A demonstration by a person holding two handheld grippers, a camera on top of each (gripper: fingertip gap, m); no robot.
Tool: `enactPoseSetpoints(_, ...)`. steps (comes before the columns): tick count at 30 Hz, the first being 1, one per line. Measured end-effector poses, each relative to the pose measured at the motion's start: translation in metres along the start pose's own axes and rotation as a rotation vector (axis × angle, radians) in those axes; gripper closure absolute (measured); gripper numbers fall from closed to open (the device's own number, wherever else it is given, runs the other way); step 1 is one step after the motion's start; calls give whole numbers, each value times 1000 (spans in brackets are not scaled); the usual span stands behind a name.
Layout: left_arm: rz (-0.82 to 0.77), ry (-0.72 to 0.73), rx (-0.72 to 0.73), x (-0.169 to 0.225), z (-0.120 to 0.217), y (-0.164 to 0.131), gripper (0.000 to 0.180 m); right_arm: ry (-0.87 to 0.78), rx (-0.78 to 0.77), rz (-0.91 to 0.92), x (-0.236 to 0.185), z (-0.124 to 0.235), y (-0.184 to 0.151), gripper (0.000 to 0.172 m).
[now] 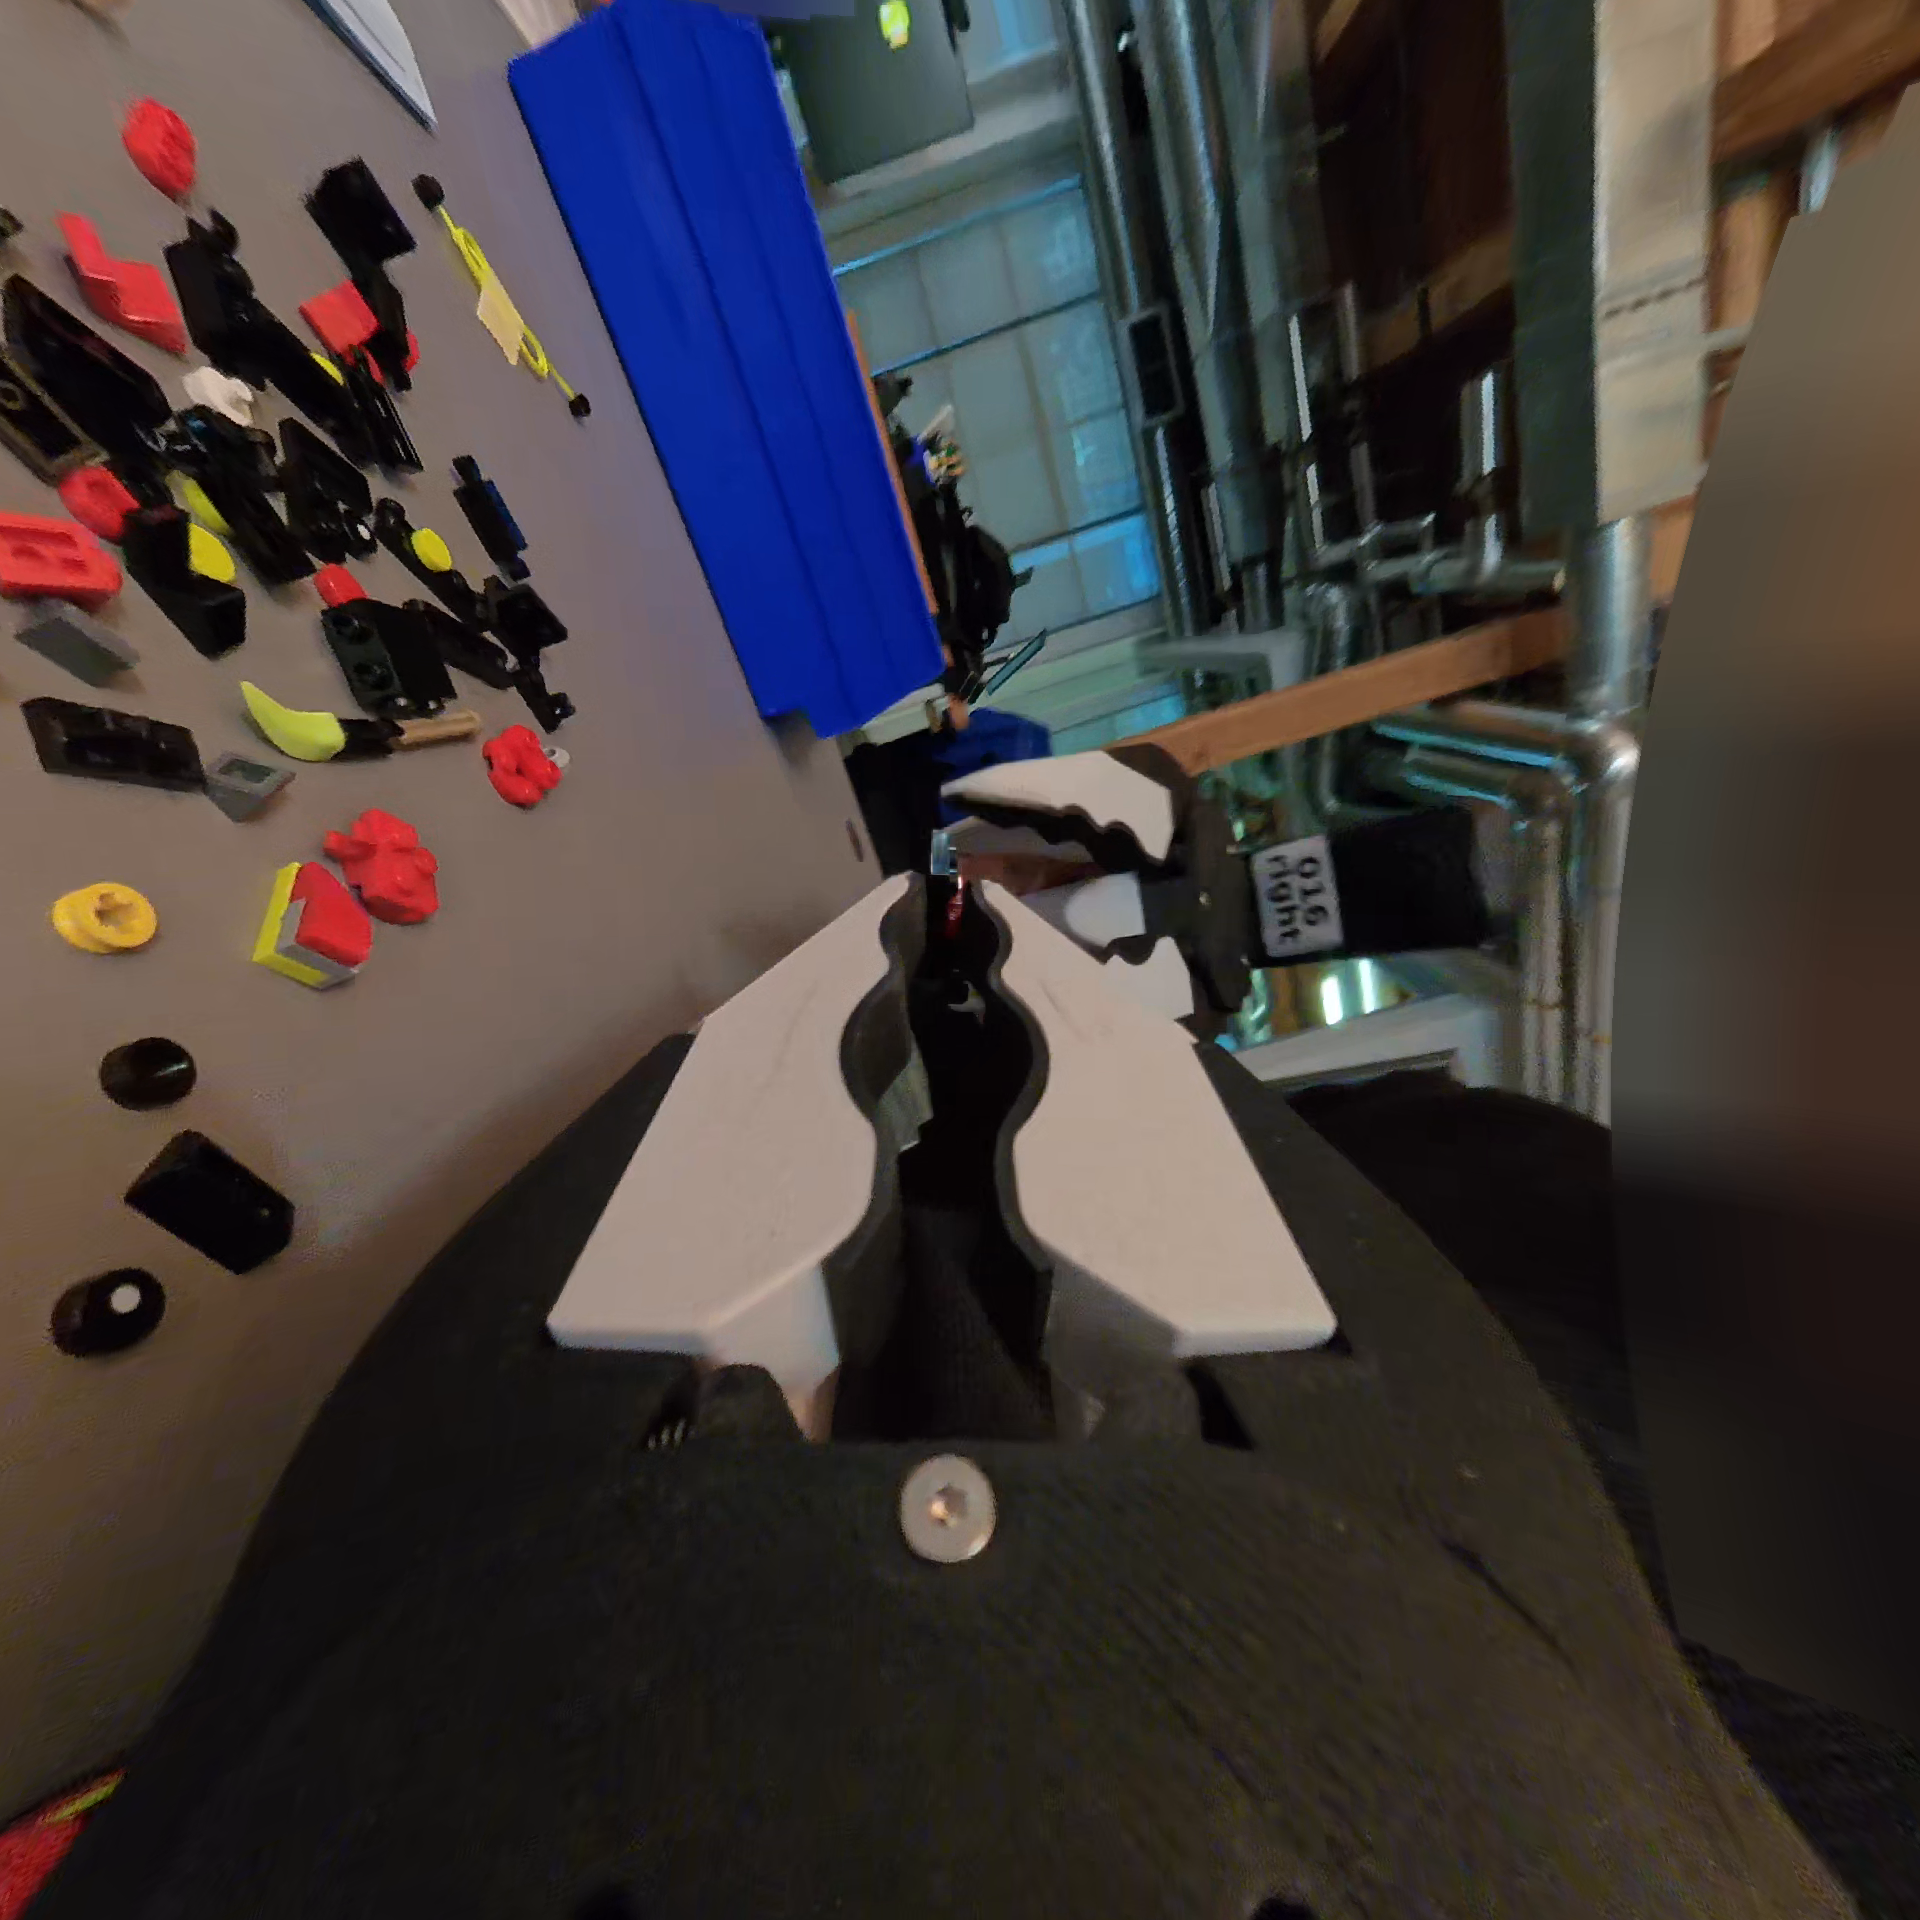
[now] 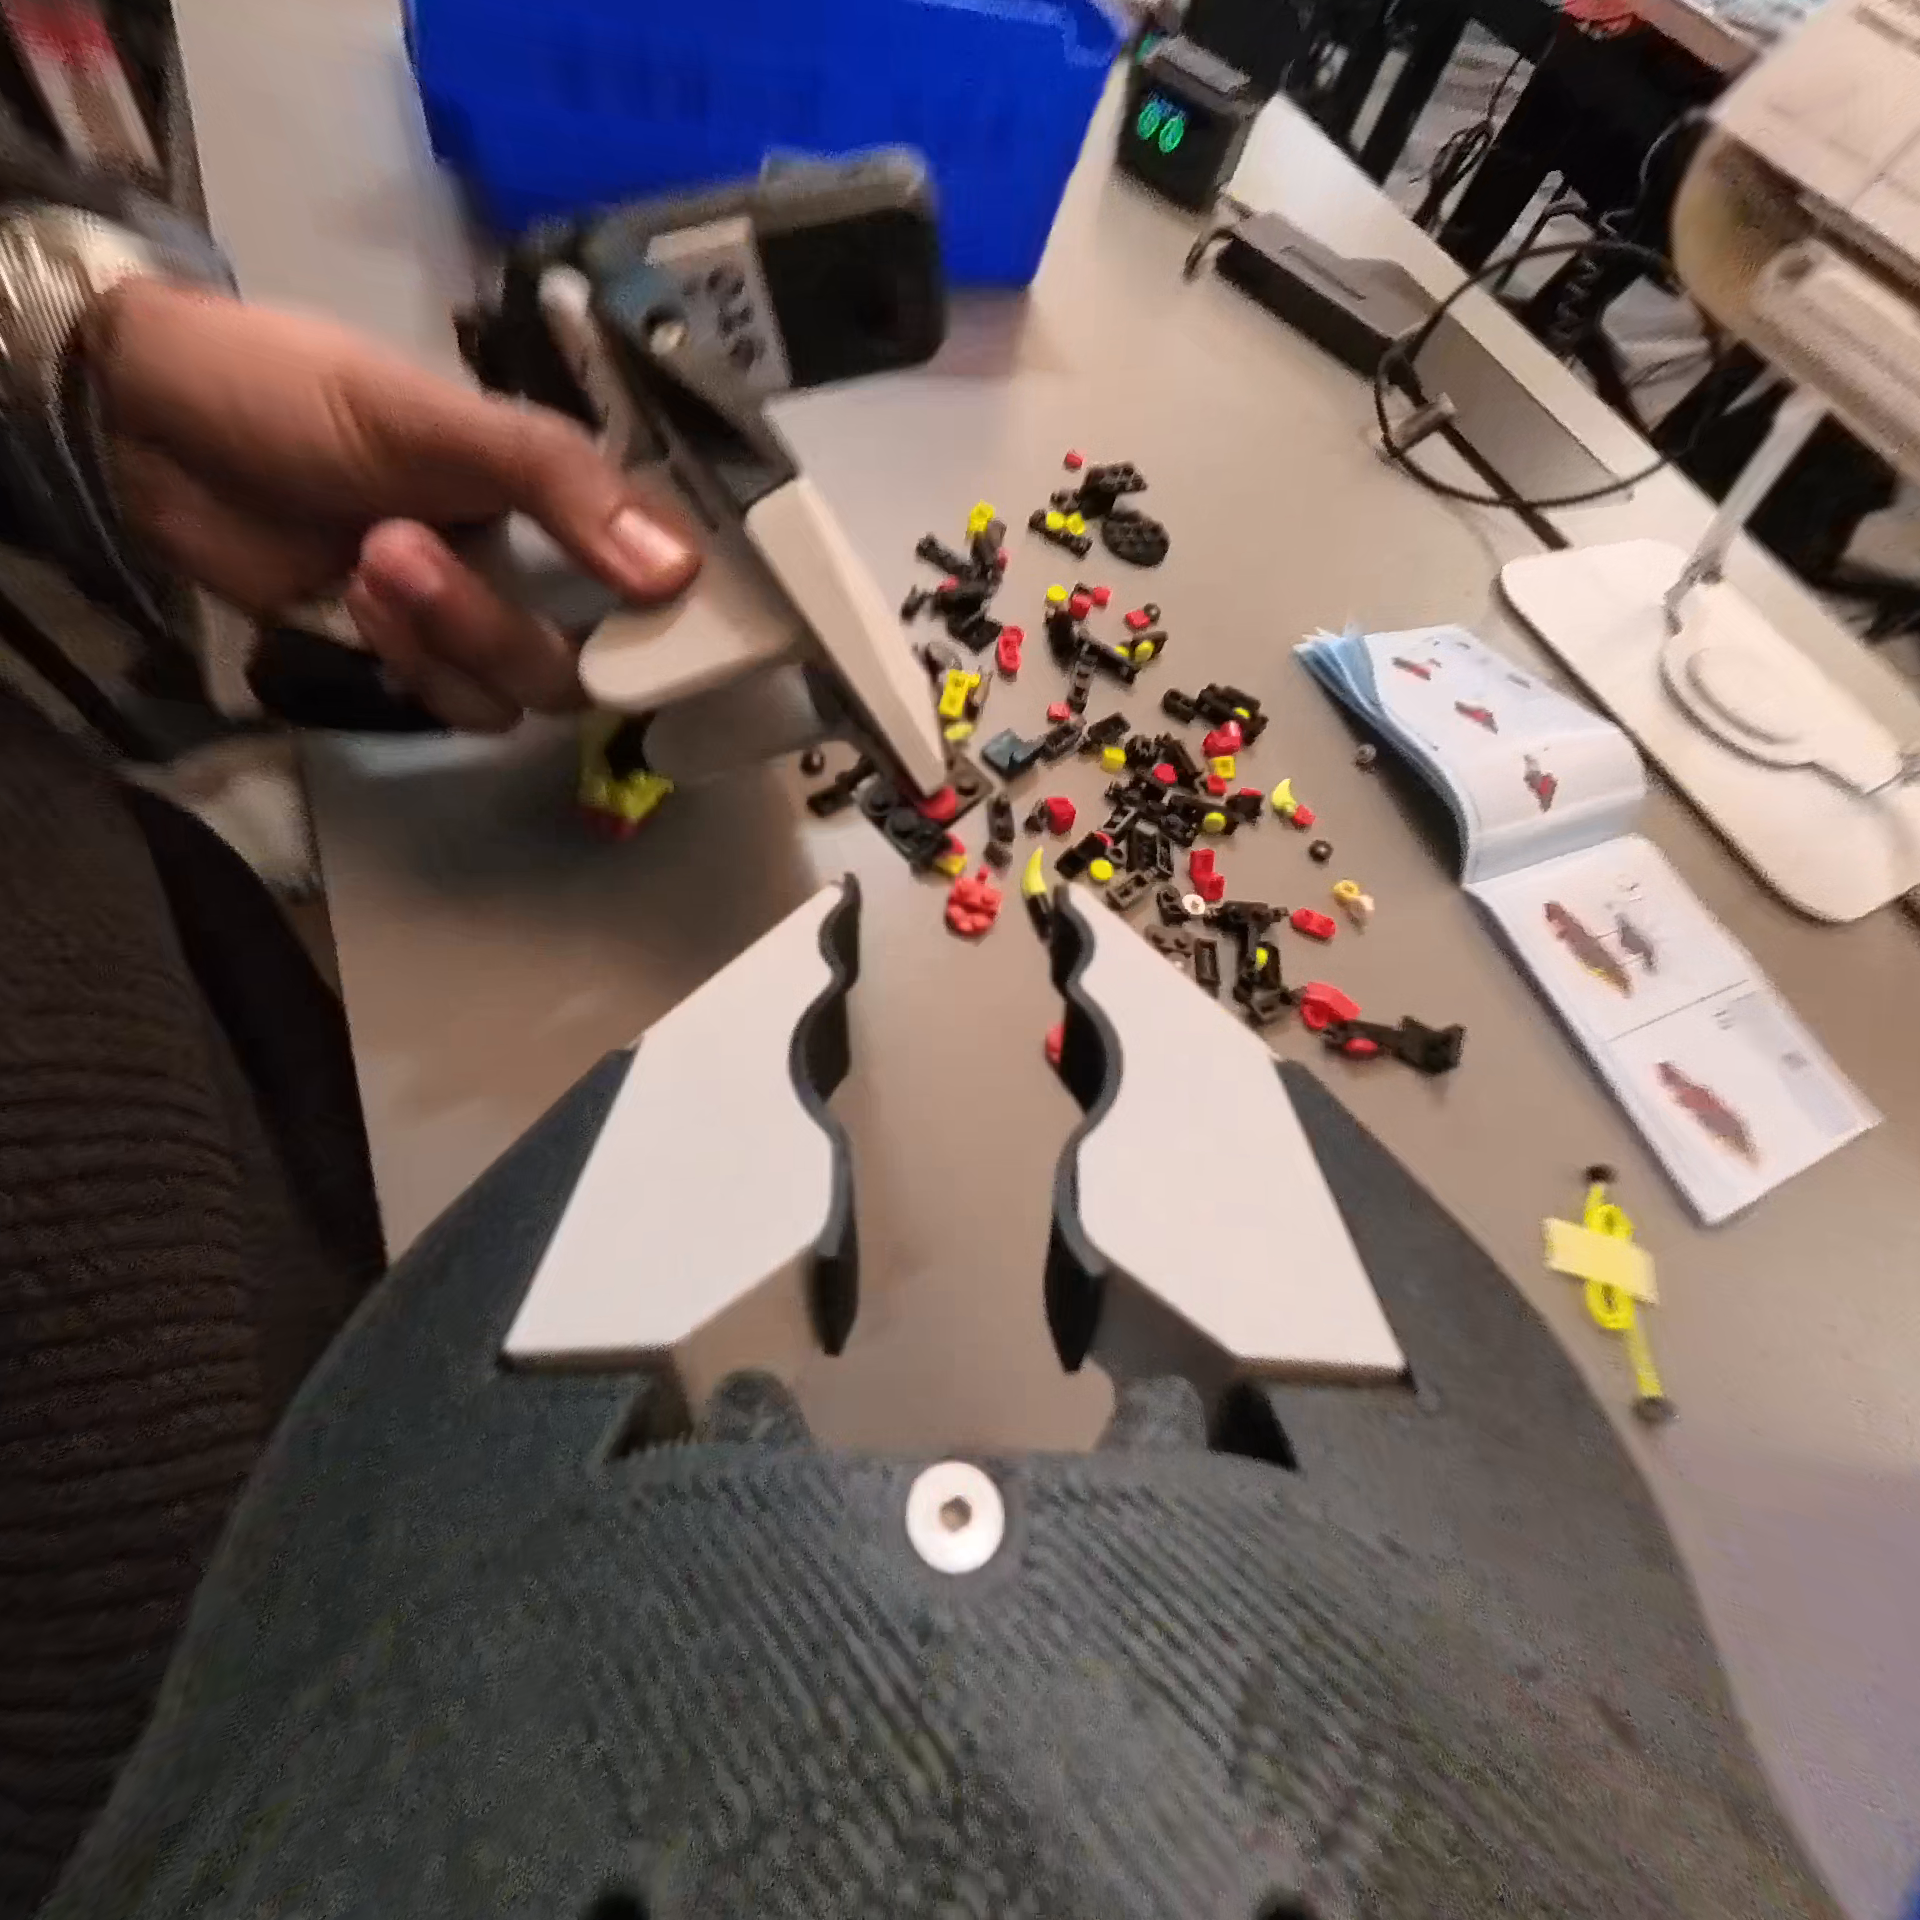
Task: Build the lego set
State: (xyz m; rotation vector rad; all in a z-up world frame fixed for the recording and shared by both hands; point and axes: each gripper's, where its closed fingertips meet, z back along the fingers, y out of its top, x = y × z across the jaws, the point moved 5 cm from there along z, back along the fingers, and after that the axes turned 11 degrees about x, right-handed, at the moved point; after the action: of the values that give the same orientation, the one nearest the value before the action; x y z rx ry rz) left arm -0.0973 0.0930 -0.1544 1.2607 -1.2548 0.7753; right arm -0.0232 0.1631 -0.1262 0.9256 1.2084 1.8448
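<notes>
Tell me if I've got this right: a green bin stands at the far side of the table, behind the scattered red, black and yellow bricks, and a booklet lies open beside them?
Nearly. The bin is blue, not green, as the right wrist view shows. It does stand behind the scattered bricks, and the booklet lies open beside them.

The left claw [image 1: 940,894] is seen with its two pale fingers drawn together at the tips, angled down toward four o'clock in the right wrist view, where it is gripped from nine o'clock by a bare hand [image 2: 343,520] with a watch at the wrist. The right claw [image 2: 956,904] is held with its fingers spread well apart, nothing pressed between the pads.
</notes>
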Motion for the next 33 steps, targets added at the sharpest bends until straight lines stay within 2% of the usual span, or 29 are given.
enactPoseSetpoints(2, 58, -39, 46, 1, 2, 5, 178, 16, 67, -179, 8, 3, 3, 131)
enactPoseSetpoints(5, 105, -75, 80, 3, 4, 8, 177, 39, 143, -417, 16, 4, 2, 136)
enactPoseSetpoints(7, 98, -82, 79, 4, 3, 7, 177, 55, 167, -529, 17, 2, -1, 140)
enactPoseSetpoints(10, 91, -82, 79, 7, 1, 5, 177, 100, 207, -649, 12, -5, -2, 136)
enactPoseSetpoints(15, 170, -119, 160, 10, 0, 4, 178, 158, 230, -701, 1, -13, -2, 125)
enactPoseSetpoints(18, 179, -134, 196, 12, -1, 3, 177, 216, 275, -784, -3, -13, 1, 128)
enactPoseSetpoints(22, 155, -144, 182, 16, -5, -3, 177, 207, 334, -863, 5, -11, 2, 146)
enactPoseSetpoints(24, 145, -142, 186, 17, -6, -5, 177, 233, 345, -887, 5, -10, 2, 161)
enactPoseSetpoints(33, 76, -182, 59, 19, -8, -13, 175, 342, 350, -926, 9, 1, 1, 166)
